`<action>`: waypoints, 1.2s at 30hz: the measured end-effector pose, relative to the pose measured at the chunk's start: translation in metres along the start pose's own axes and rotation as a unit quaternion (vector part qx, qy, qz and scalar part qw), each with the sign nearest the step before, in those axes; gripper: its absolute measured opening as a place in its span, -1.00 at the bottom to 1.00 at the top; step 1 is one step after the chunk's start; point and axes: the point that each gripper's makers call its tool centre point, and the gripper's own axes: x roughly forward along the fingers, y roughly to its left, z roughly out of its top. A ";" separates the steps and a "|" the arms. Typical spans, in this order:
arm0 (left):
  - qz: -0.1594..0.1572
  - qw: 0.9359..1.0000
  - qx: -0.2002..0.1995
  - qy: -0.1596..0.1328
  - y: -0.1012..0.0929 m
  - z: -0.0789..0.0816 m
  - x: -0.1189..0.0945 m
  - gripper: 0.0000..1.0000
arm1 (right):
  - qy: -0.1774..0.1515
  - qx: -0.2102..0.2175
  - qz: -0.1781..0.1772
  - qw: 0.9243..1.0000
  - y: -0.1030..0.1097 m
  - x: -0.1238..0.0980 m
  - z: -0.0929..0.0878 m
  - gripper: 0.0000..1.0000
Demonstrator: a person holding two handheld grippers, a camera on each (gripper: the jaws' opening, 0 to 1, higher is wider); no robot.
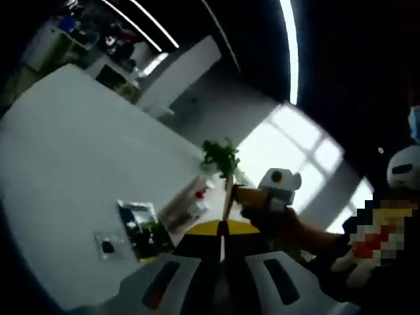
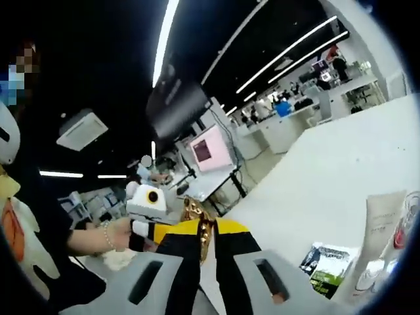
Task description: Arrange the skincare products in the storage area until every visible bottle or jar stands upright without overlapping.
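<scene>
A clear storage box (image 1: 187, 209) with small skincare items in it lies on the white table (image 1: 79, 151). Beside it lie a dark green sachet (image 1: 139, 228) and a small clear packet (image 1: 108, 247). My left gripper (image 1: 222, 241) is held above the table's near edge, jaws pressed together with nothing seen between them. In the right gripper view a white tube (image 2: 382, 216), a clear container (image 2: 394, 259) and the sachet (image 2: 327, 262) sit low on the right. My right gripper (image 2: 205, 251) is shut too, off the table's edge. Each gripper appears in the other's view (image 1: 275, 191) (image 2: 148, 209), held by a hand.
A green plant (image 1: 222, 156) on a brown stem stands just past my left jaws. A gold-coloured thing (image 2: 194, 211) shows just past my right jaws. A person's arm (image 2: 92, 239) reaches in. Desks and a pink screen (image 2: 207, 149) are behind. Much of the table is bare white.
</scene>
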 end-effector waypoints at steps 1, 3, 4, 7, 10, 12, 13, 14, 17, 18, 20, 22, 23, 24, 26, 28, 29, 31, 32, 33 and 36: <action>0.003 1.000 -0.007 -0.003 0.001 -0.002 -0.001 -0.89 | 0.008 -0.015 -0.009 1.000 -0.002 0.001 -0.001 -0.89; 0.010 1.000 -0.013 -0.003 0.003 -0.005 -0.003 -0.89 | 0.028 -0.038 -0.013 0.999 -0.002 0.004 -0.005 -0.90; 0.011 1.000 -0.018 -0.004 0.004 -0.006 -0.003 -0.89 | 0.032 -0.048 -0.015 0.998 -0.002 0.006 -0.005 -0.90; 0.011 0.999 -0.036 -0.013 0.005 -0.008 -0.007 -0.89 | 0.029 -0.049 -0.014 0.998 -0.001 0.013 -0.007 -0.91; 0.020 0.999 -0.047 -0.014 0.009 -0.010 -0.009 -0.89 | 0.035 -0.058 -0.023 0.997 -0.004 0.019 -0.012 -0.97; 0.030 0.998 -0.057 -0.015 0.014 -0.012 -0.010 -0.89 | 0.034 -0.076 -0.035 0.996 -0.007 0.024 -0.014 -0.98; 0.036 0.997 -0.067 -0.019 0.018 -0.011 -0.011 -0.89 | 0.036 -0.092 -0.046 0.994 -0.010 0.027 -0.016 -0.98; 0.041 0.996 -0.075 -0.020 0.020 -0.012 -0.011 -0.89 | 0.039 -0.104 -0.056 0.992 -0.010 0.029 -0.017 -0.98; 0.069 0.994 -0.086 -0.019 0.035 -0.014 -0.010 -0.89 | 0.057 -0.117 -0.079 0.988 -0.019 0.036 -0.027 -0.98; 0.072 0.993 -0.088 -0.018 0.037 -0.014 -0.010 -0.89 | 0.064 -0.126 -0.090 0.986 -0.023 0.037 -0.031 -0.98; 0.099 0.990 -0.101 -0.013 0.046 -0.019 -0.007 -0.89 | 0.080 -0.146 -0.106 0.980 -0.030 0.039 -0.039 -0.98; 0.120 0.987 -0.104 -0.009 0.061 -0.021 -0.007 -0.89 | 0.093 -0.150 -0.118 0.977 -0.036 0.042 -0.047 -0.98; 0.127 0.986 -0.111 -0.008 0.067 -0.022 -0.005 -0.89 | 0.099 -0.155 -0.124 0.975 -0.039 0.042 -0.050 -0.98; 0.130 0.984 -0.118 -0.008 0.070 -0.023 -0.004 -0.89 | 0.107 -0.161 -0.132 0.972 -0.043 0.042 -0.053 -0.98; 0.138 0.982 -0.127 -0.008 0.083 -0.024 -0.003 -0.89 | 0.114 -0.166 -0.137 0.970 -0.050 0.045 -0.060 -0.98; 0.146 0.980 -0.135 -0.012 0.093 -0.023 -0.001 -0.89 | 0.122 -0.170 -0.145 0.967 -0.059 0.047 -0.065 -0.98; 0.148 0.979 -0.137 -0.013 0.097 -0.023 0.000 -0.88 | 0.125 -0.169 -0.149 0.966 -0.064 0.049 -0.067 -0.98; 0.154 0.977 -0.144 -0.016 0.106 -0.022 0.002 -0.88 | 0.132 -0.171 -0.153 0.964 -0.072 0.053 -0.069 -0.98; 0.159 0.976 -0.147 -0.018 0.112 -0.021 0.005 -0.88 | 0.135 -0.173 -0.157 0.963 -0.077 0.055 -0.070 -0.98; 0.160 0.975 -0.151 -0.019 0.114 -0.022 0.006 -0.88 | 0.138 -0.174 -0.160 0.962 -0.081 0.058 -0.071 -0.98; 0.171 0.972 -0.159 -0.016 0.125 -0.022 0.013 -0.88 | 0.151 -0.175 -0.171 0.958 -0.096 0.066 -0.077 -0.98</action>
